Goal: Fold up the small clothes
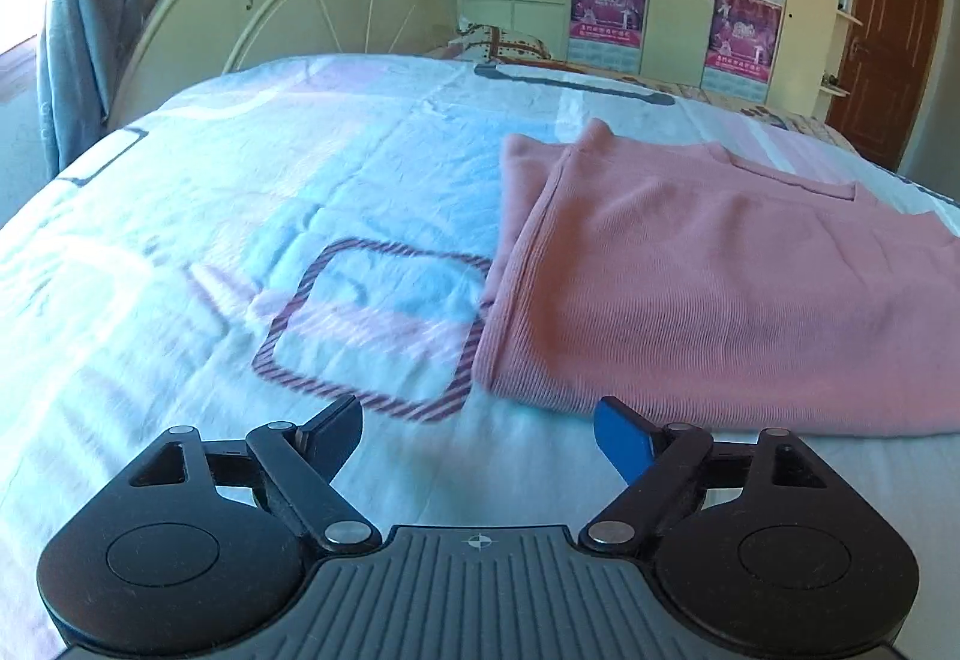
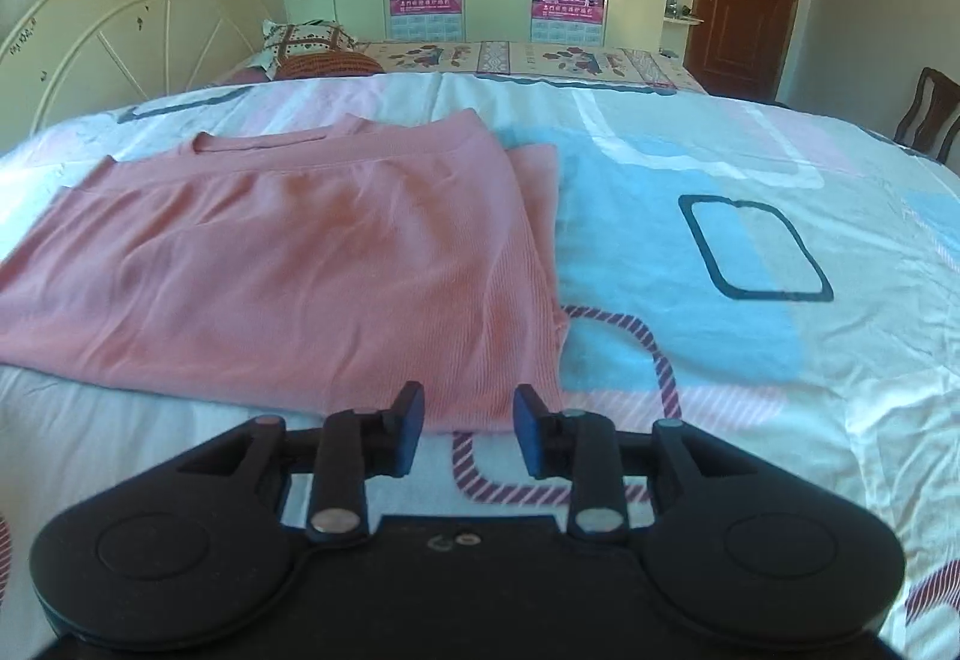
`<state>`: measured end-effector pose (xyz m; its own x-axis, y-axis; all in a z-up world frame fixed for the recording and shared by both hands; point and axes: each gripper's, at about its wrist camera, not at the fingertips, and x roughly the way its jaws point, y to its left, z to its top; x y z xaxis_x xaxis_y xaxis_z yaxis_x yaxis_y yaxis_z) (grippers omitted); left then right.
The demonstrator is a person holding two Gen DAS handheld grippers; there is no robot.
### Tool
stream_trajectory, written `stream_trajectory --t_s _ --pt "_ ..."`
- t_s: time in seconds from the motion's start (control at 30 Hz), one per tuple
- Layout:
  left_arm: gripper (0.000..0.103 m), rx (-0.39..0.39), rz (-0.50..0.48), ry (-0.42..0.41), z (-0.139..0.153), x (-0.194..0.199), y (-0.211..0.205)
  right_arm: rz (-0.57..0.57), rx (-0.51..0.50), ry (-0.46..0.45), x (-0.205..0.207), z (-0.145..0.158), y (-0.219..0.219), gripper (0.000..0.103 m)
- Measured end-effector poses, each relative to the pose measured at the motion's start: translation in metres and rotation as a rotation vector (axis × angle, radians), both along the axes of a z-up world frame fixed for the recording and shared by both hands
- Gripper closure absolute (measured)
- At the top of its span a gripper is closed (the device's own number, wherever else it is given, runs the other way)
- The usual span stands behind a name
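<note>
Ahead of our left gripper (image 1: 477, 429), whose fingers are spread wide, we have bare bedsheet (image 1: 240, 216) straight on and to the left; the pink garment (image 1: 720, 288) lies just ahead to the right. Our right gripper (image 2: 468, 414), fingers partly apart, has the garment's near corner (image 2: 492, 396) directly between and ahead of them, with bare sheet (image 2: 750, 390) to the right.

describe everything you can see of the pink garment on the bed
The pink garment is a ribbed knit top, salmon pink, lying flat on the patterned bedsheet. It is partly folded: one layer is turned over another, with a narrower strip showing along one side edge. A neckline band shows at the far end. The fabric looks soft and mostly smooth, with faint creases. Neither gripper touches it; both are open just short of its near hem.
</note>
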<state>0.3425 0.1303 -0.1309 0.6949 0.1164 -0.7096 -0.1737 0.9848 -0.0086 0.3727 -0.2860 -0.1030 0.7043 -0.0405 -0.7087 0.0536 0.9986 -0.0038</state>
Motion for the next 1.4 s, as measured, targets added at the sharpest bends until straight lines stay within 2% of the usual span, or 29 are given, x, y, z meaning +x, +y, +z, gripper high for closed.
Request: stream_trajectory --t_s 0.23,0.33,0.43,0.53,0.63,0.9,1.03,1.13,1.17,1.23,1.3,1.33,1.4 --pt "0.020 -0.145 0.000 -0.007 0.000 -0.036 -0.004 0.020 0.063 -0.004 -0.033 0.001 0.010 0.071" --pt "0.025 -0.193 -0.003 -0.021 0.002 -0.038 -0.013 0.049 0.077 0.002 -0.037 0.001 0.024 0.071" --pt "0.026 -0.251 0.004 -0.031 0.001 -0.036 -0.018 0.078 0.079 -0.005 -0.038 0.006 0.037 0.072" --pt "0.026 -0.351 0.037 -0.027 -0.007 -0.027 -0.017 0.094 0.087 -0.024 -0.033 0.013 0.047 0.074" --pt "0.027 -0.457 0.092 -0.026 -0.021 -0.016 -0.010 0.105 0.114 -0.042 -0.020 0.017 0.055 0.085" --pt "0.027 -0.681 0.204 -0.136 -0.043 0.020 0.012 0.155 0.152 -0.090 0.044 0.023 0.091 0.088" --pt "0.027 -0.730 0.222 -0.186 -0.052 0.046 0.017 0.192 0.149 -0.080 0.083 0.017 0.114 0.092" --pt "0.028 -0.721 0.197 -0.217 -0.056 0.066 0.014 0.213 0.137 -0.060 0.106 0.010 0.129 0.094" --pt "0.031 -0.727 0.204 -0.230 -0.058 0.071 0.013 0.215 0.128 -0.053 0.112 0.007 0.133 0.095" --pt "0.058 -0.736 0.240 -0.237 -0.065 0.081 0.015 0.217 0.123 -0.036 0.120 0.003 0.139 0.096" --pt "0.077 -0.758 0.274 -0.233 -0.072 0.090 0.020 0.223 0.125 -0.026 0.127 0.000 0.144 0.096" --pt "0.092 -0.773 0.282 -0.225 -0.077 0.095 0.022 0.230 0.126 -0.022 0.130 -0.002 0.146 0.096" --pt "0.095 -0.841 0.291 -0.241 -0.079 0.098 0.029 0.245 0.119 -0.012 0.135 -0.005 0.155 0.097"
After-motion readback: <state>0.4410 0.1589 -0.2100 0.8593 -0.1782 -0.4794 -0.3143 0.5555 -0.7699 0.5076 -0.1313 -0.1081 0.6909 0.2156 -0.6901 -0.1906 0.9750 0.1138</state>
